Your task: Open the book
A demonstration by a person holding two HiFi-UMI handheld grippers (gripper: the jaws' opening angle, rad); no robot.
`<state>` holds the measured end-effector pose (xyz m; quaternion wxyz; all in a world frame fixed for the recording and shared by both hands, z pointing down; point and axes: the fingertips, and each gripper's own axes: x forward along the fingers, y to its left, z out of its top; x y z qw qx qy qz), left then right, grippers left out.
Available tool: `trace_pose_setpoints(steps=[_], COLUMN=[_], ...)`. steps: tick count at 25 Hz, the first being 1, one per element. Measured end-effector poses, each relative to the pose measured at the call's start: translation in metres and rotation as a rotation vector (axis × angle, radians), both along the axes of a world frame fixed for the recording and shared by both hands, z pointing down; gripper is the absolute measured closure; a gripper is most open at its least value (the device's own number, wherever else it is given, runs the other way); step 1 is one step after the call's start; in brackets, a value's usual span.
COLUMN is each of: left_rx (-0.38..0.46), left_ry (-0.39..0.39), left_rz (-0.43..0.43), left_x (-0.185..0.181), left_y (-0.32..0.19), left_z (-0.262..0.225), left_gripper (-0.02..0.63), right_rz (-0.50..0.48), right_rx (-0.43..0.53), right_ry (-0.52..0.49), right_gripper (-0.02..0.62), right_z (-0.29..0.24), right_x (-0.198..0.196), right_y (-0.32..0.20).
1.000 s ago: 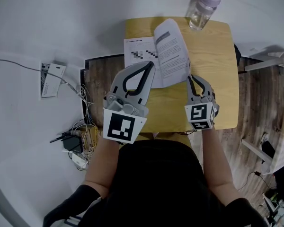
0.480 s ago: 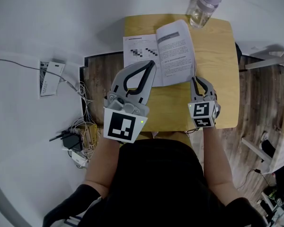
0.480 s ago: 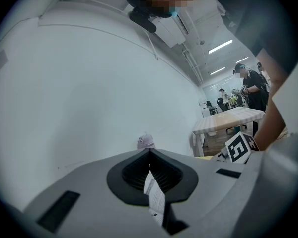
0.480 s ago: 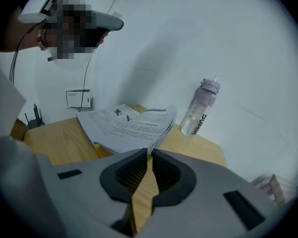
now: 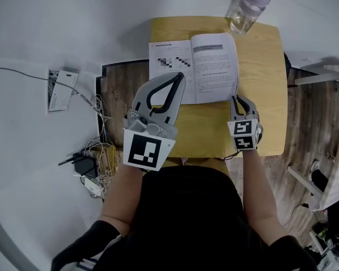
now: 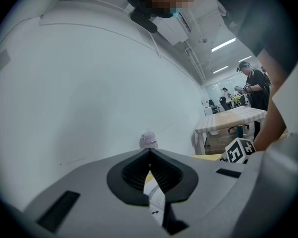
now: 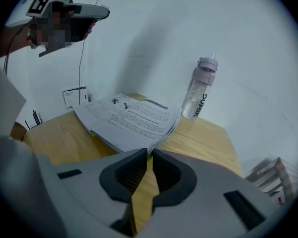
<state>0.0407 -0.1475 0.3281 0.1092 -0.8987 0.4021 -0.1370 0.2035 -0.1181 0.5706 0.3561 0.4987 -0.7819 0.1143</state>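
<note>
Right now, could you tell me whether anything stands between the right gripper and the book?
Nothing visible does. The right gripper is at the near right corner of the book, with its jaws closed on the page edge. The bottle stands beyond the book at the far edge of the table.

White wall [image 5: 73,27] across the back, a small white plate [image 5: 57,89] fixed to it, one cable trailing away. Dark wood-plank floor [image 5: 116,95] below, a tangle of wires [image 5: 93,160] at its edge. Light wooden surface [image 5: 265,66] pushed against the wall. Far off, ceiling strip lights [image 6: 223,44] glow above another table [image 6: 231,117].
</note>
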Motion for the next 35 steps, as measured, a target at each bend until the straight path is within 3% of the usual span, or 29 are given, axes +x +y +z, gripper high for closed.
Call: trace_pose_setpoints(steps=[13, 29, 35], left_rx=[-0.018, -0.019, -0.014], left_ry=[0.001, 0.003, 0.000], left_rz=[-0.012, -0.009, -0.007], left_x=[-0.004, -0.003, -0.003], left_y=[-0.004, 0.001, 0.005], left_z=[0.007, 0.007, 0.006], left_gripper=[0.596, 0.596, 0.595], right_rz=[0.049, 0.107, 0.115], right_rx=[-0.098, -0.115, -0.103], right_ry=[-0.052, -0.099, -0.039], right_gripper=[0.548, 0.530, 0.491], right_z=[0.030, 0.040, 0.040], right_x=[0.003, 0.007, 0.008], right_y=[0.005, 0.003, 0.000])
